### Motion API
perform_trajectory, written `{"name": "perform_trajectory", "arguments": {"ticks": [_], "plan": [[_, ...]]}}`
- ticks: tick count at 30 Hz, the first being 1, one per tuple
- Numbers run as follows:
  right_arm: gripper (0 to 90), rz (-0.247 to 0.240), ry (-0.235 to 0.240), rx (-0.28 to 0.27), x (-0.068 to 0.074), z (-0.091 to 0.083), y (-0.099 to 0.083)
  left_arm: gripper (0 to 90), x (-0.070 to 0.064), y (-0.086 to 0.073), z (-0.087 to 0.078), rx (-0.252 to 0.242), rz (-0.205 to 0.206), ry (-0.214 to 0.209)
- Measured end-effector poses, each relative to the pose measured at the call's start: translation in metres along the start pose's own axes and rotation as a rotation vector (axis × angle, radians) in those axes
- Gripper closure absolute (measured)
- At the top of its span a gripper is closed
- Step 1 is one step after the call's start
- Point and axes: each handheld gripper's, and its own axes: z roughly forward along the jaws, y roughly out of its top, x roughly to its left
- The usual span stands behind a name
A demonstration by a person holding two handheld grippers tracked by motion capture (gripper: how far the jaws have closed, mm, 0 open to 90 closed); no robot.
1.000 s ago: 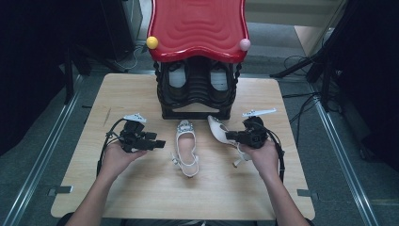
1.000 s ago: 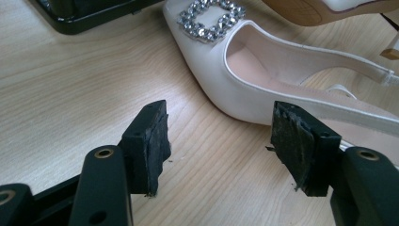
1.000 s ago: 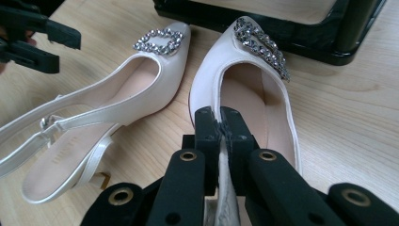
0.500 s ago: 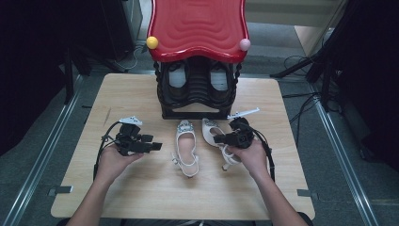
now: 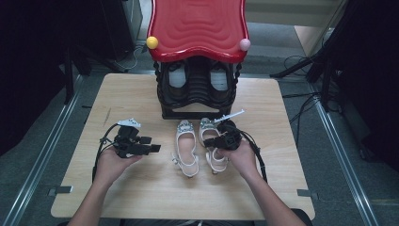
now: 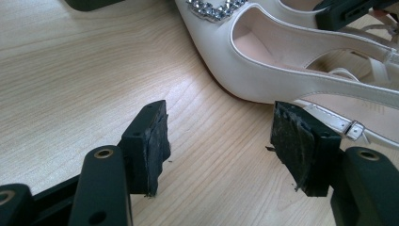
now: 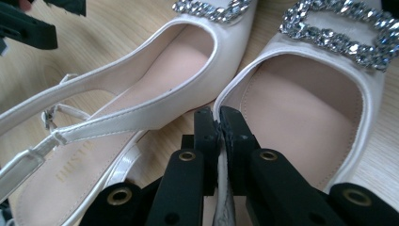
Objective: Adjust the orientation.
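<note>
Two white slingback shoes with jewelled buckles lie side by side on the wooden table (image 5: 141,197), toes toward a shoe rack. My right gripper (image 5: 210,141) (image 7: 219,123) is shut on the inner side wall of the right shoe (image 5: 212,146) (image 7: 306,108), which rests close beside the left shoe (image 5: 186,146) (image 7: 155,80). My left gripper (image 5: 155,148) (image 6: 221,146) is open, held just left of the left shoe (image 6: 301,56), with bare table between its pads.
A black shoe rack (image 5: 197,94) with a red wavy top (image 5: 197,26) stands at the back middle of the table and holds dark shoes. Bare wood lies to both sides and at the front edge. Metal rails (image 5: 47,141) flank the table.
My right gripper has carried the right shoe leftward and set it down next to the left shoe. The left gripper has drifted slightly toward the shoes.
</note>
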Motion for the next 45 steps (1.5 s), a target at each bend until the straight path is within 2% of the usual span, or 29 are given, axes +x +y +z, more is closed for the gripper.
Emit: {"name": "perform_trajectory", "arguments": {"ticks": [5,8,11,14,18,21,25,27,30,33,37,45], "plan": [[87.0,-0.015,0.005,0.012,0.007,0.007,0.003,37.7,-0.004,0.0,0.0,-0.011,0.018,-0.004],[84.7,-0.016,0.007,-0.003,0.009,0.009,0.004,37.8,-0.007,0.0,0.002,-0.013,0.026,-0.014],[81.4,-0.011,0.032,-0.027,0.007,0.006,0.005,37.9,-0.01,0.0,0.006,0.001,0.036,-0.015],[79.6,-0.024,0.051,-0.078,0.008,-0.006,0.006,38.3,-0.011,0.001,0.009,0.007,0.037,-0.019],[83.0,-0.068,0.007,-0.115,0.01,-0.024,0.005,46.1,-0.014,0.003,0.012,-0.009,0.058,-0.03],[85.5,-0.056,-0.01,-0.129,0.004,-0.032,0.001,53.3,-0.014,0.004,0.016,0.008,0.069,-0.028],[89.1,-0.028,-0.026,-0.146,-0.006,-0.037,-0.004,65.4,-0.012,0.007,0.021,0.036,0.03,-0.037],[90.0,-0.015,-0.036,-0.147,-0.01,-0.038,-0.007,74.2,-0.011,0.009,0.022,0.031,0.018,-0.039],[90.0,-0.002,-0.049,-0.14,-0.014,-0.038,-0.011,84.3,-0.013,0.012,0.024,0.018,0.008,-0.065],[90.0,-0.001,-0.065,-0.135,-0.018,-0.037,-0.015,88.4,-0.016,0.016,0.026,0.025,0.033,-0.072],[90.0,0.004,-0.084,-0.124,-0.023,-0.035,-0.02,90.0,-0.018,0.019,0.03,0.03,0.042,-0.083],[90.0,0.02,-0.106,-0.1,-0.029,-0.026,-0.03,89.5,-0.015,0.02,0.044,0.043,0.019,-0.084]]}}
